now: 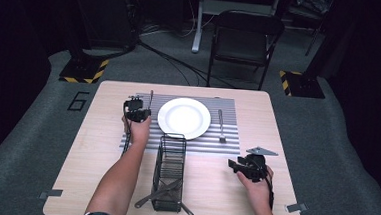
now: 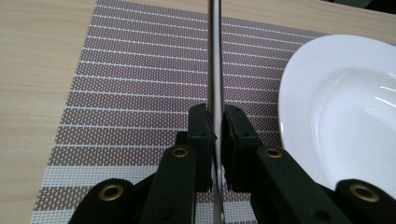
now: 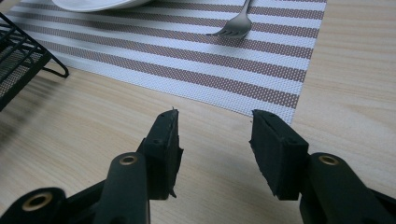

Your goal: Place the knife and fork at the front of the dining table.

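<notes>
Left gripper (image 1: 137, 109) sits over the left strip of the striped placemat (image 1: 226, 146), at about 9 o'clock from the white plate (image 1: 184, 117). Its jaws are clenched on a thin metal utensil (image 1: 151, 98), edge-on in the left gripper view, where the blade-like shaft (image 2: 215, 60) runs straight up from between the pads (image 2: 201, 126) toward 12 o'clock; it could be a knife, but I cannot tell for certain. In the high view the utensil projects from the gripper toward the far edge of the table (image 1: 100, 152), lying just beside the plate's left rim without touching it. In the left gripper view the plate (image 2: 336, 102) lies at 3 o'clock of the jaws, near but apart. Right gripper (image 1: 235, 165) rests low over bare wood at about 4 o'clock from the plate, just off the near right corner of the placemat. Its jaws stand released, well apart, with nothing between them; in the right gripper view (image 3: 215, 140) wood grain is visible through the gap. A fork (image 1: 221, 125) lies on the placemat at 3 o'clock from the plate, tines toward the person; tines (image 3: 233, 29) also seen at 12 o'clock ahead of the right jaws. A black wire caddy (image 1: 169, 174) stands at 6 o'clock from the plate, holding dark utensils (image 1: 159, 193) that lean out at its near end.
</notes>
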`<state>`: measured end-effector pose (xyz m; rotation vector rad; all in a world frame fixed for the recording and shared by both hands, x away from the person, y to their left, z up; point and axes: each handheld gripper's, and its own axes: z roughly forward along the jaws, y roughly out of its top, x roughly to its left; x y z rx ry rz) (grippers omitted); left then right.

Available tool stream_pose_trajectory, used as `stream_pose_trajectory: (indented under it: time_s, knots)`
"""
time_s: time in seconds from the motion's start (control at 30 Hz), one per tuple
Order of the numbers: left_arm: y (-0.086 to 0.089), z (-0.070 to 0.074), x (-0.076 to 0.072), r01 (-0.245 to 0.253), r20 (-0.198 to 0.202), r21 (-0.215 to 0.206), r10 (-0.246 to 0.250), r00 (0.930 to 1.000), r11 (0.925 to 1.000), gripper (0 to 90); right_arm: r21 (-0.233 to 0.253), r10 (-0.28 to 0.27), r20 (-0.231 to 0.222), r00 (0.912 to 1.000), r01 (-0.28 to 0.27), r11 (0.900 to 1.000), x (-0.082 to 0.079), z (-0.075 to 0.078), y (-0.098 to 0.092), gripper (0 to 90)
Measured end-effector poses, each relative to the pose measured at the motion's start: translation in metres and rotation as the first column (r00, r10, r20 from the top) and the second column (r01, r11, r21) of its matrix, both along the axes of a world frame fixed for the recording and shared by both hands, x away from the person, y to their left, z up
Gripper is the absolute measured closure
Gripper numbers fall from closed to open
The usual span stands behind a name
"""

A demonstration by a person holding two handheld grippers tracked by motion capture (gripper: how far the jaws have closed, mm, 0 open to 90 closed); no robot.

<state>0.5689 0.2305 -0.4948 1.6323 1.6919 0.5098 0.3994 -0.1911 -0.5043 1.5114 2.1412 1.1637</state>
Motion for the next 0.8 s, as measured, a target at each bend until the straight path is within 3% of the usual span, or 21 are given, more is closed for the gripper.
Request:
stream_pose_trajectory:
  time_s: [0.2,0.5,0.8]
  knots:
    - [-0.002,-0.009,0.004,-0.011,-0.020,-0.003,0.011,0.9997,0.9999,82.5,0.031,-0.003,-0.015,0.9999,0.003,1.000,0.000,-0.002,0.000,51.6]
    - [-0.002,-0.017,0.007,-0.032,-0.060,-0.005,0.032,0.9977,0.9995,82.5,0.031,-0.008,-0.017,0.9998,0.008,0.999,0.000,-0.002,0.000,51.8]
    - [-0.002,-0.018,0.013,-0.022,-0.065,-0.007,0.022,0.9976,0.9997,82.4,0.027,0.005,-0.019,0.9998,-0.004,1.000,0.000,-0.003,0.004,51.9]
